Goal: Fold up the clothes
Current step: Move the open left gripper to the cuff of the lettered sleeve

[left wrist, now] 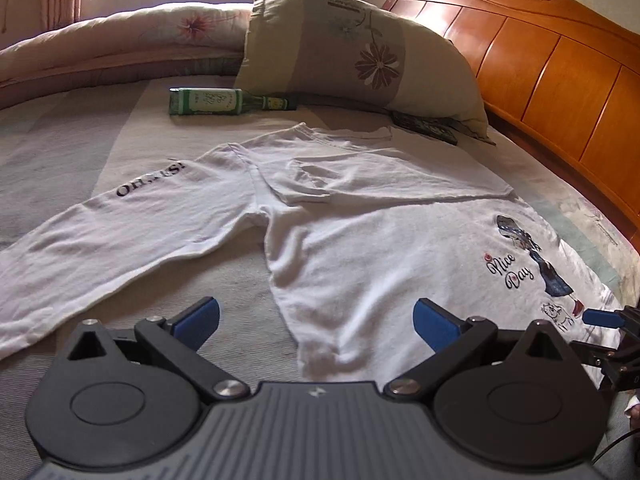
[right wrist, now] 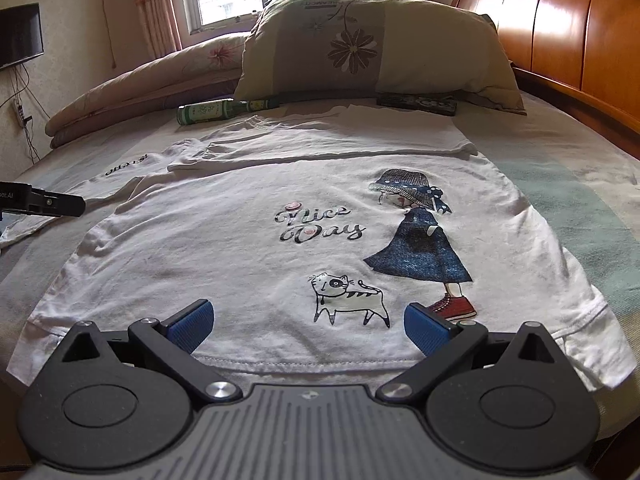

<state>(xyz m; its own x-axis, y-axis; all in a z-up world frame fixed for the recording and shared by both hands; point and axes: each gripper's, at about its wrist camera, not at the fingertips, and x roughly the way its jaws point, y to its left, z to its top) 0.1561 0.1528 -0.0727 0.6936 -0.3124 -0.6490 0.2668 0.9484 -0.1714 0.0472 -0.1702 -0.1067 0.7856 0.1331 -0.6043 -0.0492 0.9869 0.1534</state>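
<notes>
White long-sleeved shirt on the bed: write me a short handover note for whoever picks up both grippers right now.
Left gripper: open, empty, low over the shirt's near-left hem corner.
Right gripper: open, empty, at the near hem by the cat print.
White shirt: flat on the bed, print up. One sleeve is already folded across the chest; the other sleeve, lettered, lies stretched out to the left.
Green bottle and a dark flat item lie by the pillow, clear of the shirt.
Left: fold the lettered sleeve in, then fold the body.
</notes>
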